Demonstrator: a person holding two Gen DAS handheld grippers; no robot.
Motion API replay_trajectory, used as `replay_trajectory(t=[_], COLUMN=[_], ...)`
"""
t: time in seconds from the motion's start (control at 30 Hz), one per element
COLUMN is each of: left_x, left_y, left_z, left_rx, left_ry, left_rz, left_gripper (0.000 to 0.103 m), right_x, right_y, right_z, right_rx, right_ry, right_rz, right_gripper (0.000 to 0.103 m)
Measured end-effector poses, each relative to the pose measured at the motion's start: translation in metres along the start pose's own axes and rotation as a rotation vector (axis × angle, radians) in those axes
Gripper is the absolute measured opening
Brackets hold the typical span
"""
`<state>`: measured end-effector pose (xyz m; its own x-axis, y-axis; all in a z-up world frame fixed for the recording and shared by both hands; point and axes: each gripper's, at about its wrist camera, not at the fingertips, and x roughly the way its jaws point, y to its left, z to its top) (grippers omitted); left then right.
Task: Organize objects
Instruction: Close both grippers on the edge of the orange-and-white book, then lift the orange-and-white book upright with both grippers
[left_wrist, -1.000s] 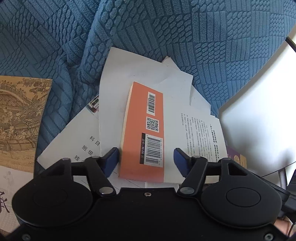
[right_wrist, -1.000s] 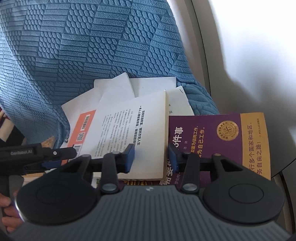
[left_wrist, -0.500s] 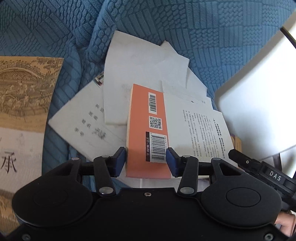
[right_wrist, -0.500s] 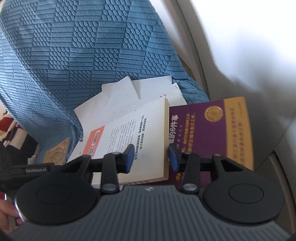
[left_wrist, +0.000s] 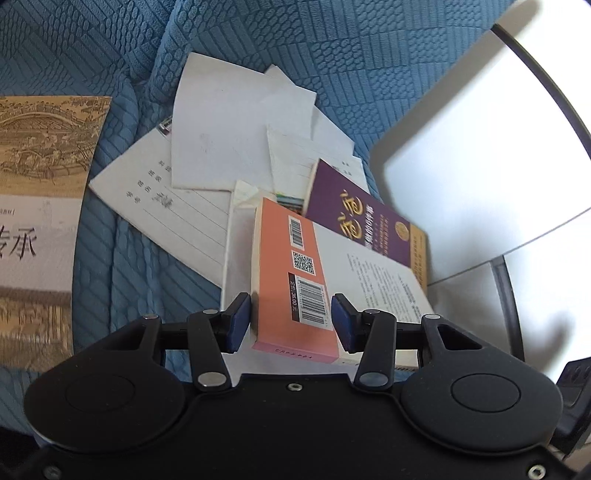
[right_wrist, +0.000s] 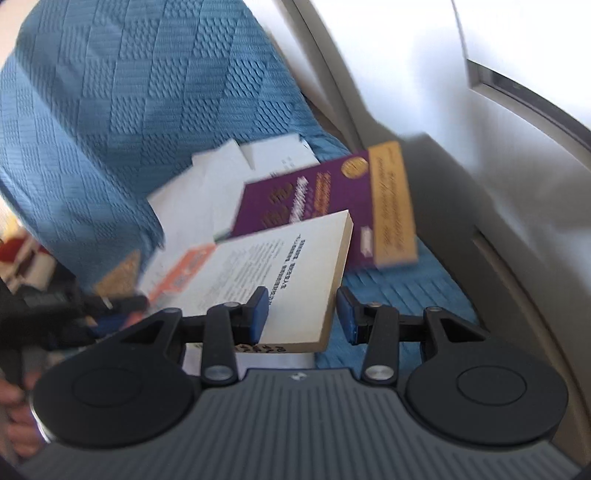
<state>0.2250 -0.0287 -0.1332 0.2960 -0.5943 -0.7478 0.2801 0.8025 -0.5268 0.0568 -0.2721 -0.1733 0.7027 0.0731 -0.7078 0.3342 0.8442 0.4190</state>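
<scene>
Left hand-held gripper: we are seeing its two blue pads sitting on either side of the orange strip of the book. A small gap shows at the left pad, so we cannot tell if it is squeezing.

Right hand-held gripper: its pads are spread, one over the white cover and one out past the page edge, not touching.

Book: it is tilting up between both grippers, with its near end raised above the papers.

Purple book: it is lying just behind the orange-and-white book, near the white wall.

Papers: they are lying in a loose, messy pile on the blue blanket.

Picture book: it is lying well off to the left on the blanket.
</scene>
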Motion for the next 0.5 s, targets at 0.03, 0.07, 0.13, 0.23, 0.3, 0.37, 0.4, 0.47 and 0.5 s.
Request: replay_trajectory(t=[0.03,0.07,0.13,0.23,0.3,0.37,0.4,0.47,0.5], left_x=[-0.002,-0.002,0.0,0.005,0.01,0.017,0.021,0.029,0.033], left_y=[-0.004,-0.009,-0.015,-0.016,-0.016,-0.016,-0.015,-0.011,-0.009], left_z=[-0.004,-0.008,-0.017,-0.029,-0.036,-0.042,-0.045,-0.049,-0.051], left_rx=[0.012,0.029,0.057,0.06,0.064,0.065,0.062,0.045,0.041], left_ry=[-0.002,0.001,0.012,0.047,0.07,0.093,0.105,0.133,0.143], left_rz=[0.006,0.021,0.038,0.027,0.028,0.038,0.039,0.038,0.043], left_gripper=[0.044,0.044,0.044,0.044,0.044,0.044,0.044,0.044,0.044], right_x=[-0.001,-0.002,-0.005,-0.01,-0.011,-0.011,-0.009,-0.004,-0.001], right_y=[-0.002,-0.005,-0.013,-0.025,-0.033,-0.041,-0.045,-0.05,-0.054], right_z=[-0.005,-0.011,-0.018,-0.024,-0.028,-0.033,-0.035,-0.038,-0.039], right_rx=[-0.002,0.008,0.034,0.073,0.096,0.13,0.143,0.158,0.173], right_ry=[0.008,0.014,0.021,0.03,0.037,0.048,0.052,0.065,0.07], right_rz=[-0.007,-0.006,-0.005,-0.006,0.0,0.005,-0.001,-0.009,-0.007], right_gripper=[0.044,0.044,0.044,0.044,0.044,0.043,0.043,0.044,0.044])
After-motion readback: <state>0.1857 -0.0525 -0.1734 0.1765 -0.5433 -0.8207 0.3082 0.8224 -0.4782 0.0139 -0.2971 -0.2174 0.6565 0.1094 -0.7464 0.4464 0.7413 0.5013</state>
